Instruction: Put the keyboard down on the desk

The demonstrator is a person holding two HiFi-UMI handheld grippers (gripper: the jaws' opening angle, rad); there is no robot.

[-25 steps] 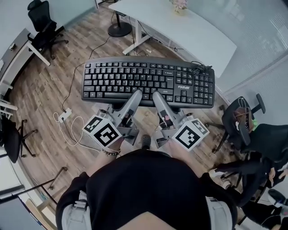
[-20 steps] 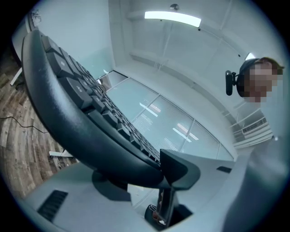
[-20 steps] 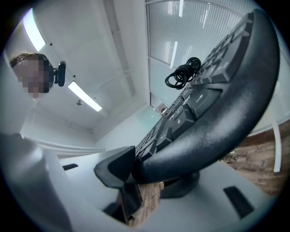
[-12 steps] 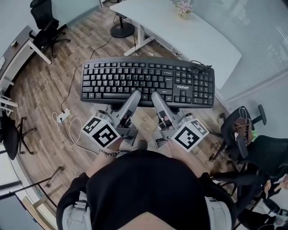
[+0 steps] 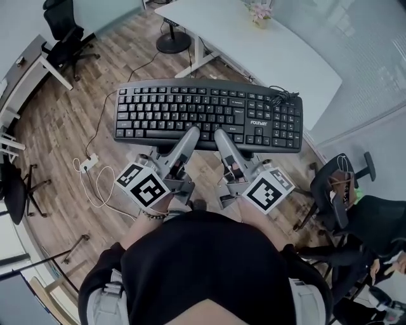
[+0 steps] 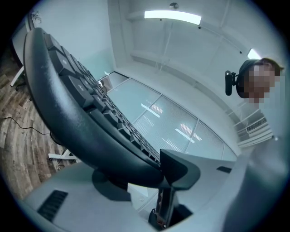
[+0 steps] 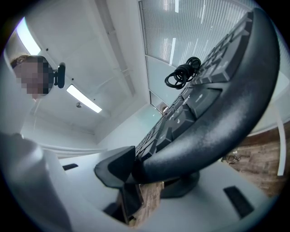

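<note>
A black keyboard [image 5: 208, 114] hangs level in the air over the wooden floor, with its coiled cable [image 5: 282, 97] lying on its far right corner. My left gripper [image 5: 190, 134] is shut on the keyboard's near edge just left of the middle. My right gripper [image 5: 222, 136] is shut on the same edge just to the right. The left gripper view shows the keyboard [image 6: 81, 113] clamped between the left gripper [image 6: 165, 170] pads. In the right gripper view the keyboard [image 7: 217, 113] sits the same way in the right gripper [image 7: 131, 174]. The white desk [image 5: 254, 51] lies beyond the keyboard.
A small flower pot [image 5: 258, 13] stands at the desk's far edge. The desk's round foot [image 5: 172, 42] and legs are below it. Office chairs stand at the right [image 5: 339, 190] and far left [image 5: 63, 28]. A power strip [image 5: 91, 163] with white cable lies on the floor.
Both grippers keep their hold on the keyboard, which stays nearly where it was. The desk sits slightly farther right in the head view.
</note>
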